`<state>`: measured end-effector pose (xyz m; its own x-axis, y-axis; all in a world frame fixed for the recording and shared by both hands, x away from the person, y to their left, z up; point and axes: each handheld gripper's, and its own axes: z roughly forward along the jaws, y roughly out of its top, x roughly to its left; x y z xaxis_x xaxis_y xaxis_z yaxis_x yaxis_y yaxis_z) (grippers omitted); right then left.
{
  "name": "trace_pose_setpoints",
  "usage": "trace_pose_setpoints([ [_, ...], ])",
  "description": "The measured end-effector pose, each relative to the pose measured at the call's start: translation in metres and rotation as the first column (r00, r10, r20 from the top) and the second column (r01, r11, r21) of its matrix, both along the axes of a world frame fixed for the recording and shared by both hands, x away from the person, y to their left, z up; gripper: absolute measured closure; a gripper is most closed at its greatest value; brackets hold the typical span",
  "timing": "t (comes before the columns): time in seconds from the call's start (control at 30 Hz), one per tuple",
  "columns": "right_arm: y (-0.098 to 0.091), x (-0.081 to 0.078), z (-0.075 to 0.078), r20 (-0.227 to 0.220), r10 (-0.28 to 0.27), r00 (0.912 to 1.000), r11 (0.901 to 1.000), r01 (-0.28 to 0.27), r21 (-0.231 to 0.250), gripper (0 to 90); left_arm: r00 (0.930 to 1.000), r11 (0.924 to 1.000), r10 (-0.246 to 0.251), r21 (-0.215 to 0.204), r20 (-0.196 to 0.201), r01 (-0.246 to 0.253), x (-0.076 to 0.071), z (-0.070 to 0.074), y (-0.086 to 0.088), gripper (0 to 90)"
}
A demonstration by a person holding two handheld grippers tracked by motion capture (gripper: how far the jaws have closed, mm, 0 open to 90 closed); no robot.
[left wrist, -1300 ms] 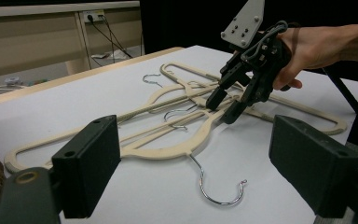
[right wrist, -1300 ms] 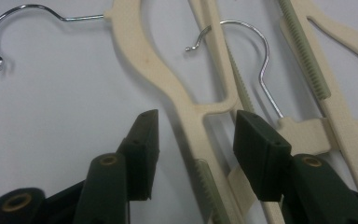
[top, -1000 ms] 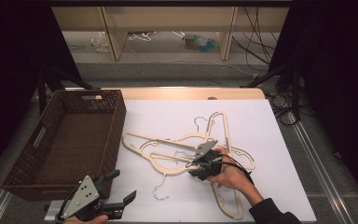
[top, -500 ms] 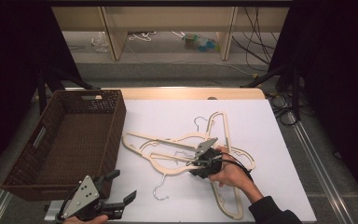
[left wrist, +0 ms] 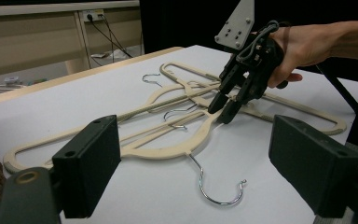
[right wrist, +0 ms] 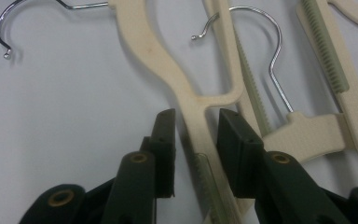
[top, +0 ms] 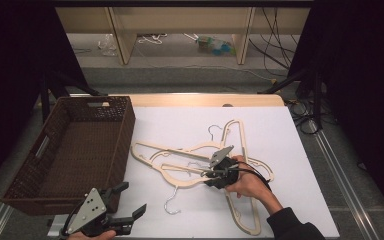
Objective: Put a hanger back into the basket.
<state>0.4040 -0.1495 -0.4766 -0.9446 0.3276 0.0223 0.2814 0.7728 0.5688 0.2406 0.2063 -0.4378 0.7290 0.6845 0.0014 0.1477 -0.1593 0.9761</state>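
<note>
**Hanger straddled, not yet lifted**

The nearest cream wooden hanger with a chrome hook [right wrist: 193, 100] lies on the white table [top: 290, 140]. The right gripper [right wrist: 196, 123] has just been closing astride its arm, gaps remaining. The brown wicker basket [top: 122, 130] holds nothing; the left gripper [top: 125, 200] waits open.

A: Hangers [top: 195, 167]: cream, w/ silver wire hooks [top: 171, 201]. Ribbed grip strips on the bars [right wrist: 249, 88] look pale grey-green.

B: Table top [top: 285, 140] is white, light wood edge at the back. Basket [top: 75, 150]: dark brown weave.

A: Right gripper [top: 211, 175] is black, grey plate on top. Left gripper [top: 125, 205] same: black jaws, grey plate.

B: Sleeve [top: 292, 227] is black. Surroundings dark, shelf unit [top: 180, 20] beige.
</note>
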Motion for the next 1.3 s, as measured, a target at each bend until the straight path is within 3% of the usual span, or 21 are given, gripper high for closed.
trace_pose_setpoints([
  [0.2,-0.004,0.004,-0.001,-0.030,0.018,0.9994,0.9994,-0.017,0.029,72.1,1.0000,1.0000,0.000,0.000,0.001,0.000,0.000,0.000,0.000,16.6],
  [0.3,-0.007,0.008,-0.002,-0.059,0.043,0.9973,0.9965,-0.039,0.075,74.8,1.0000,1.0000,0.001,0.000,-0.002,-0.001,0.000,0.000,0.000,16.6],
  [0.4,-0.007,0.009,-0.003,-0.074,0.064,0.9952,0.9944,-0.058,0.089,76.5,1.0000,1.0000,0.002,-0.001,-0.003,-0.002,0.000,0.000,0.000,16.6],
  [0.8,-0.007,0.008,0.000,-0.103,0.097,0.9899,0.9900,-0.086,0.112,79.5,1.0000,1.0000,-0.004,0.007,0.001,0.004,0.000,0.000,0.000,16.7],
  [0.93,-0.010,0.007,0.005,-0.129,0.110,0.9855,0.9883,-0.095,0.119,79.9,1.0000,1.0000,-0.003,0.004,-0.004,0.003,0.000,0.000,-0.001,16.7],
  [1.1,-0.014,0.005,0.012,-0.123,0.114,0.9858,0.9856,-0.096,0.139,80.1,1.0000,0.9999,-0.006,0.013,-0.005,0.006,0.001,-0.001,-0.002,16.9],
  [1.17,-0.019,0.003,0.016,-0.126,0.112,0.9857,0.9844,-0.093,0.149,80.1,0.9999,0.9999,-0.009,0.005,-0.014,0.009,0.002,-0.002,-0.004,17.1],
  [1.2,-0.020,0.003,0.017,-0.130,0.114,0.9849,0.9842,-0.094,0.150,80.2,0.9993,1.0000,-0.004,0.005,-0.037,0.004,0.002,-0.002,-0.007,17.3],
  [1.3,-0.023,0.001,0.018,-0.134,0.112,0.9845,0.9844,-0.092,0.150,80.2,0.9991,0.9997,-0.011,0.023,-0.041,0.012,0.005,-0.004,-0.011,18.0],
])
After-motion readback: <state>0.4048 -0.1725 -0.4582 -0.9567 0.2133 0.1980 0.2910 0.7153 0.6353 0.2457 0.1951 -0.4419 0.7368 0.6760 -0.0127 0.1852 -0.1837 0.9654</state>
